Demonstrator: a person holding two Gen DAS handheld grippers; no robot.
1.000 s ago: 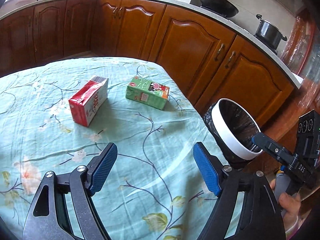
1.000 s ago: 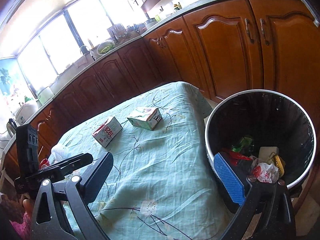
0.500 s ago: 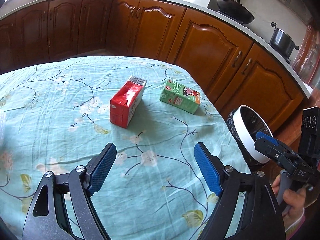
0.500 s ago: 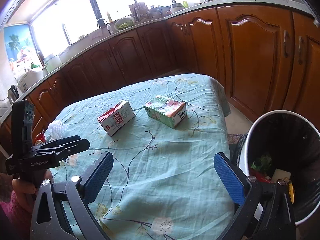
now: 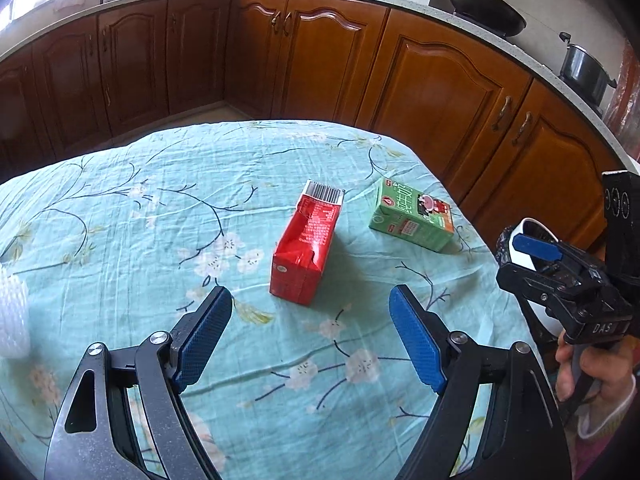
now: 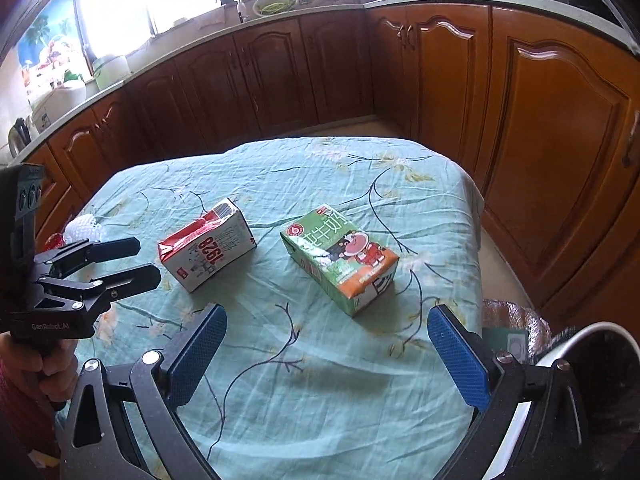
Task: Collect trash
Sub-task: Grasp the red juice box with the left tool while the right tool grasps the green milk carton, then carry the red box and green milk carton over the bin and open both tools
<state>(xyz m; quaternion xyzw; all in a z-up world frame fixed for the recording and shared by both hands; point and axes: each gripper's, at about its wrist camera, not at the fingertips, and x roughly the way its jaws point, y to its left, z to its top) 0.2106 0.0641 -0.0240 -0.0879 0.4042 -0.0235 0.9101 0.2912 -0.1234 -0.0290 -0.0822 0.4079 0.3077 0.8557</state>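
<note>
A: The kitchen table (image 5: 120, 208), under its flowery blue cloth, is sitting by brown cupboards. Where is the trash?

B: The red carton (image 5: 306, 244) is lying flat, long way toward the cupboards. The green carton (image 6: 340, 258) is lying beside it, nearer the bin (image 6: 592, 336).

A: And the grippers?

B: The left gripper (image 5: 310, 338) and right gripper (image 6: 326, 354) are both hanging wide open, empty.

A: Trouble?

B: Squeezing might be crushing a dented carton, or pushing it away.

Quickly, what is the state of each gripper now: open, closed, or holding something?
Left gripper: open, holding nothing, above the tablecloth.
Right gripper: open, holding nothing.
</note>
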